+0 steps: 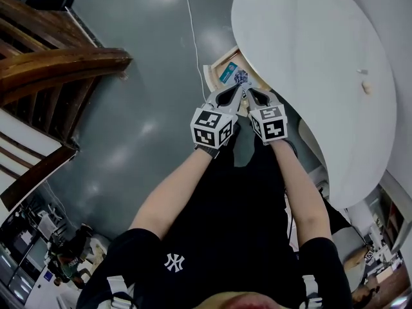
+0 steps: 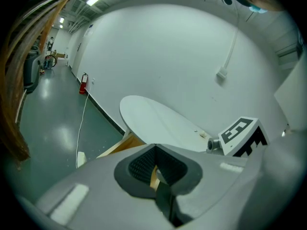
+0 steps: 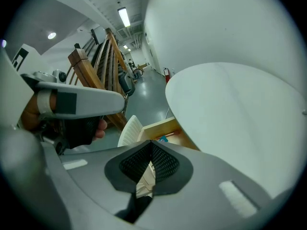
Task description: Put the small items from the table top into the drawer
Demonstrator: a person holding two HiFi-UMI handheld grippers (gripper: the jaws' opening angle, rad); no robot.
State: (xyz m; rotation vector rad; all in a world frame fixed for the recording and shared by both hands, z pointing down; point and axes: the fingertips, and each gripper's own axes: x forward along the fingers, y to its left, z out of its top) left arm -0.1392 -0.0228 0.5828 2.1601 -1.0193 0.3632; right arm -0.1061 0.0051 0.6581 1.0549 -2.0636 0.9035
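Note:
The white oval table (image 1: 309, 50) fills the upper right of the head view. Under its near edge a wooden drawer (image 1: 215, 63) stands pulled out, with a teal card (image 1: 227, 73) and a round patterned item (image 1: 241, 76) inside. My left gripper (image 1: 235, 95) and right gripper (image 1: 253, 96) hang side by side just above the drawer, tips almost touching. Both are shut with nothing visible between the pads. A small beige item (image 1: 365, 86) lies far off on the table top. The left gripper view shows shut jaws (image 2: 154, 148) before the table (image 2: 153, 119); the right gripper (image 3: 151, 145) points over the drawer (image 3: 160, 127).
A dark wooden stair rail (image 1: 58, 63) rises at the left over the grey floor. A white cable (image 1: 192, 24) runs along the floor to the drawer's side. The person's legs in black stand directly beneath the grippers.

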